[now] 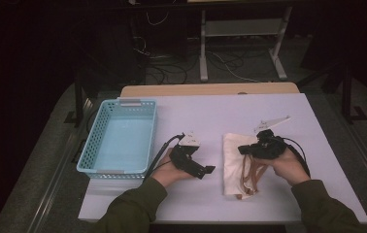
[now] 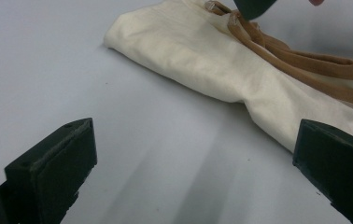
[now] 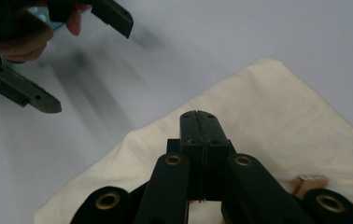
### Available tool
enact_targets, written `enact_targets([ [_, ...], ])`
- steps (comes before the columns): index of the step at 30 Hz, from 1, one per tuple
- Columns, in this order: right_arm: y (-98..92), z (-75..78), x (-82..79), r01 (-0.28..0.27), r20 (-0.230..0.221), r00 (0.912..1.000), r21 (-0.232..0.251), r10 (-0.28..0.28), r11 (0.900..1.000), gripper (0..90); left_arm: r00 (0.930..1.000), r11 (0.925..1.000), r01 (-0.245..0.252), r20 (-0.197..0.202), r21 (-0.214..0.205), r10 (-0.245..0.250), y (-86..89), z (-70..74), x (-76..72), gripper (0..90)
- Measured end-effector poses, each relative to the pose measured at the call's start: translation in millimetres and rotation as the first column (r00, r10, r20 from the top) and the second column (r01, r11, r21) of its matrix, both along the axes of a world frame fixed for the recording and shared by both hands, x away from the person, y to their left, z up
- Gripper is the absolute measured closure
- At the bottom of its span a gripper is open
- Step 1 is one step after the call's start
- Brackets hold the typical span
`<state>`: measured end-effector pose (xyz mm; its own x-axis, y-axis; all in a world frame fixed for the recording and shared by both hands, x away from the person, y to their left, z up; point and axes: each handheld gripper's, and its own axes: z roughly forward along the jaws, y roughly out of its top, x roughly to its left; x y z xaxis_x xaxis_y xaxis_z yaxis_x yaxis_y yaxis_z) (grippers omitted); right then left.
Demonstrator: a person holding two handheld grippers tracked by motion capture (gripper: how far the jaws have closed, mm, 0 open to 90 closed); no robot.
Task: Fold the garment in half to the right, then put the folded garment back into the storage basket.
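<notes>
Cream cloth bag (image 1: 234, 162) flat on white table (image 1: 278, 111), tan straps (image 2: 300, 63) bunched on its right half toward the person. Directly under right gripper (image 1: 247, 149); just ahead of left gripper (image 1: 209, 169), apart from it, no contact.

Left gripper: jaws spread full wide, nothing between them, only bare table in left gripper view. Bag edge near right-hand jaw but clear of it.

Right gripper: jaws pressed fully together over bag, pointing toward left gripper. Grip on anything cannot tell; jaw tips in right gripper view (image 3: 198, 122) look closed on themselves above cloth, strap end (image 3: 307, 183) just beside linkage, not visibly pinched.

Blue basket (image 1: 121, 136) beyond left gripper on its outer side, well apart from bag, nothing visible inside.

Handling, judged: light, soft, limp fabric; will sag, fold and drape when lifted, no stiffness. Not fragile, not slippery; cloth likely to bunch between pads. Thin flat layer hard to pinch from above; better holds: folded edge nearest left gripper, or straps where raised off cloth. Straps give firmest hold but bag body will hang and swing below. 2 holds, 1 per gripper, likely needed to keep it spread.
</notes>
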<state>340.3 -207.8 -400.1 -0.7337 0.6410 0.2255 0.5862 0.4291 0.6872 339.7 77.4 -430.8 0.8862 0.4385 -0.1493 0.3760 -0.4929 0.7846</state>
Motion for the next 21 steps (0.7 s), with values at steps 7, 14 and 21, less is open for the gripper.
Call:
enact_targets([
  [7, 10.7, -11.3, -1.1, -0.013, -0.013, 0.9998, -0.062, 0.012, 0.998, 88.2, 1.0, 1.0, 0.003, -0.009, 0.006, -0.003, -0.6, -1.7, 0.0, 0.0],
  [14, 13.8, -16.6, -2.6, -0.01, -0.016, 0.9998, -0.09, 0.009, 0.9958, 88.2, 0.9999, 1.0, 0.004, -0.012, 0.003, -0.004, -0.3, -2.4, 0.9, 0.0],
  [21, 8.4, -17.8, -4.0, 0.01, -0.014, 0.9998, -0.109, -0.011, 0.994, 88.2, 0.9998, 1.0, -0.005, -0.018, -0.003, 0.005, 1.1, -2.2, 1.7, 0.0],
])
